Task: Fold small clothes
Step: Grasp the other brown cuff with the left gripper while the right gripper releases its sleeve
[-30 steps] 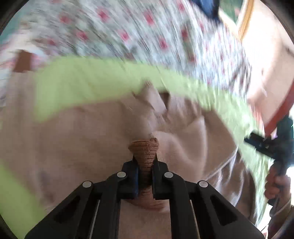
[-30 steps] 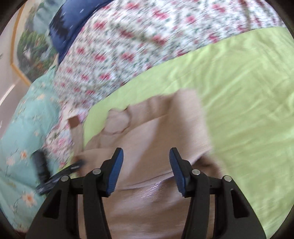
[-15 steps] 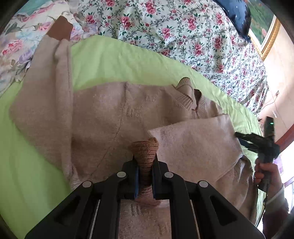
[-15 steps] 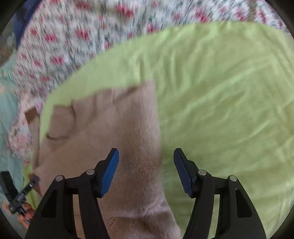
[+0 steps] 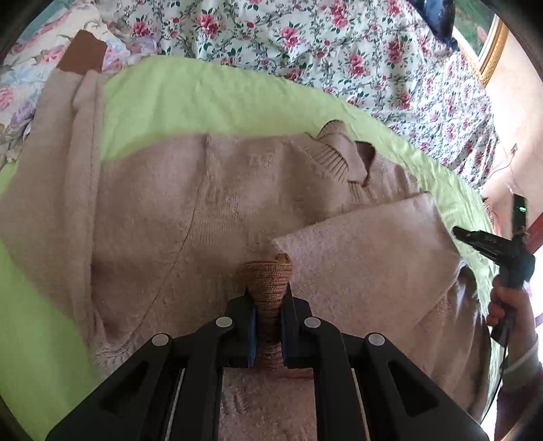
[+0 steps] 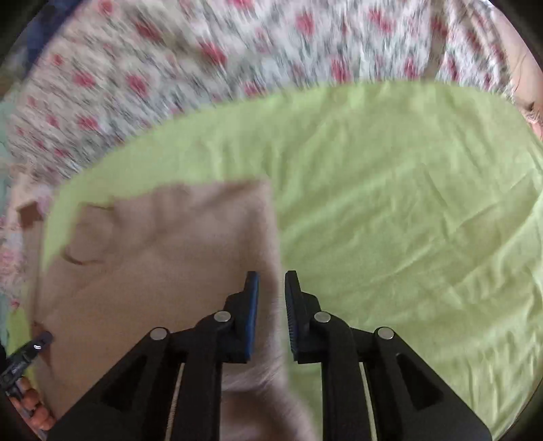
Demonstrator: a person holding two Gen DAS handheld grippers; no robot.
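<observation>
A beige knit sweater [image 5: 210, 210] lies on a lime green sheet [image 5: 203, 95], collar [image 5: 339, 152] toward the far right. One sleeve with a brown cuff [image 5: 81, 54] stretches to the far left. The other sleeve [image 5: 366, 251] is folded across the body. My left gripper [image 5: 268, 305] is shut on the ribbed brown cuff [image 5: 268, 278] of that folded sleeve. My right gripper [image 6: 271, 298] has its jaws nearly closed, a narrow gap left, over the sweater's right edge [image 6: 268, 237]; I cannot tell whether it pinches cloth. It also shows in the left wrist view [image 5: 488, 244].
A floral bedspread [image 5: 339, 51] lies beyond the green sheet [image 6: 407, 203]. A dark blue pillow [image 5: 437, 17] and a framed picture [image 5: 485, 37] are at the far right. The person's hand [image 5: 505, 302] holds the right gripper's handle.
The right gripper's jaws have closed from wide open to a narrow gap and moved onto the sweater's right edge. The left gripper still holds the cuff, and its view has steadied.
</observation>
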